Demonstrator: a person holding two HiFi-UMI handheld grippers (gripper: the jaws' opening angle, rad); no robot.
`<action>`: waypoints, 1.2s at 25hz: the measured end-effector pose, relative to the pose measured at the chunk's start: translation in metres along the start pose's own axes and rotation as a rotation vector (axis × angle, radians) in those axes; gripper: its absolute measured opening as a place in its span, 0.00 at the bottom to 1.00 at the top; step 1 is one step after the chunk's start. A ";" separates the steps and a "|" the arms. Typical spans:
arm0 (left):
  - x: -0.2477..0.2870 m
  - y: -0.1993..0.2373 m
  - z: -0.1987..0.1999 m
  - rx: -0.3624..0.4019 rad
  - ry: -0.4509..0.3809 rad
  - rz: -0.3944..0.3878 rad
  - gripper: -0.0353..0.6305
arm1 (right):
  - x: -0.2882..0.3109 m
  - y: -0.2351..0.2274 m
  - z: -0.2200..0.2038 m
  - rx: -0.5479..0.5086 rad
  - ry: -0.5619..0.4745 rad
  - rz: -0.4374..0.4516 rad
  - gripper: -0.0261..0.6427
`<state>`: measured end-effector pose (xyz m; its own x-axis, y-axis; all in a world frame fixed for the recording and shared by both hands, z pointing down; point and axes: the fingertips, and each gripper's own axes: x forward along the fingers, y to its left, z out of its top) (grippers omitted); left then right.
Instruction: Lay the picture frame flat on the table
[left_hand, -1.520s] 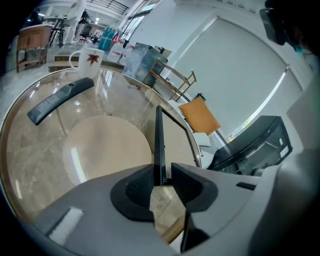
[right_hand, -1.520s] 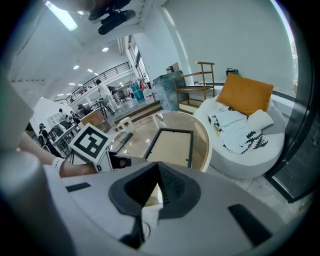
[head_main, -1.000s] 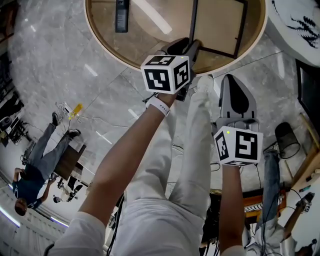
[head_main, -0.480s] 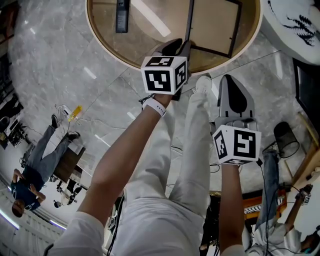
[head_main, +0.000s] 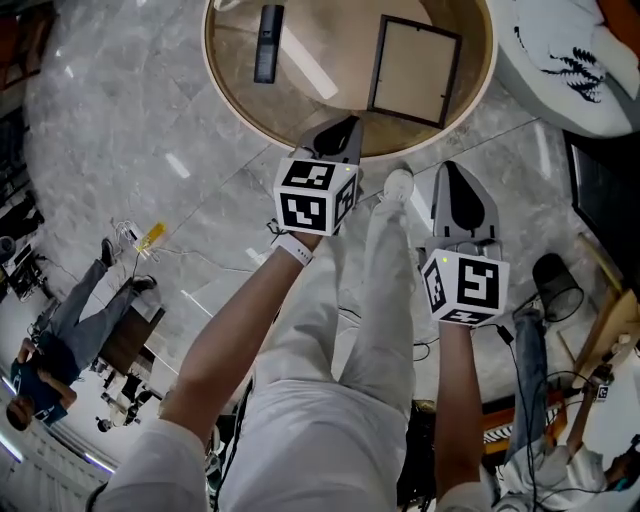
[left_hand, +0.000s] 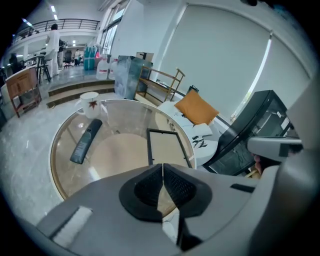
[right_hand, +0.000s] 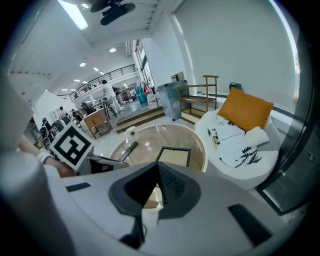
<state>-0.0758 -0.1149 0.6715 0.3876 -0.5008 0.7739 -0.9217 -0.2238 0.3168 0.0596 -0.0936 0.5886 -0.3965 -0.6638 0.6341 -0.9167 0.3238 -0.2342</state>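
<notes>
The black picture frame (head_main: 413, 72) with a pale backing lies flat on the round glass table (head_main: 240, 110), right of its middle; it also shows in the left gripper view (left_hand: 167, 147) and the right gripper view (right_hand: 174, 156). My left gripper (head_main: 345, 128) hovers at the table's near rim, short of the frame and not touching it. Its jaws are closing, the pads (left_hand: 150, 187) nearly together with nothing between them. My right gripper (head_main: 452, 170) hangs lower right, off the table and above the floor, shut and empty (right_hand: 158, 167).
A dark remote (head_main: 268, 43) lies on the table's left part, and a white mug (left_hand: 90, 104) stands at its far edge. A white seat (head_main: 570, 50) with an orange cushion (left_hand: 196, 107) stands right of the table. My legs and shoe (head_main: 398, 183) are beneath the grippers.
My left gripper has drawn back from the frame's near left corner to the table's rim, and its jaws have come together. The frame now lies apart from it. The right gripper has barely moved.
</notes>
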 end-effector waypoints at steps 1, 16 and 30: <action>-0.012 -0.004 0.004 0.009 -0.008 0.000 0.07 | -0.006 0.002 0.005 -0.008 0.000 -0.002 0.05; -0.186 -0.060 0.073 0.074 -0.132 0.011 0.06 | -0.117 0.031 0.078 -0.074 -0.032 -0.004 0.05; -0.318 -0.105 0.132 0.102 -0.276 -0.027 0.06 | -0.209 0.071 0.138 -0.119 -0.088 0.001 0.05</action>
<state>-0.1001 -0.0429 0.3197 0.4143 -0.6988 0.5831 -0.9102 -0.3164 0.2675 0.0704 -0.0250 0.3375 -0.4049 -0.7186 0.5654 -0.9061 0.3984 -0.1426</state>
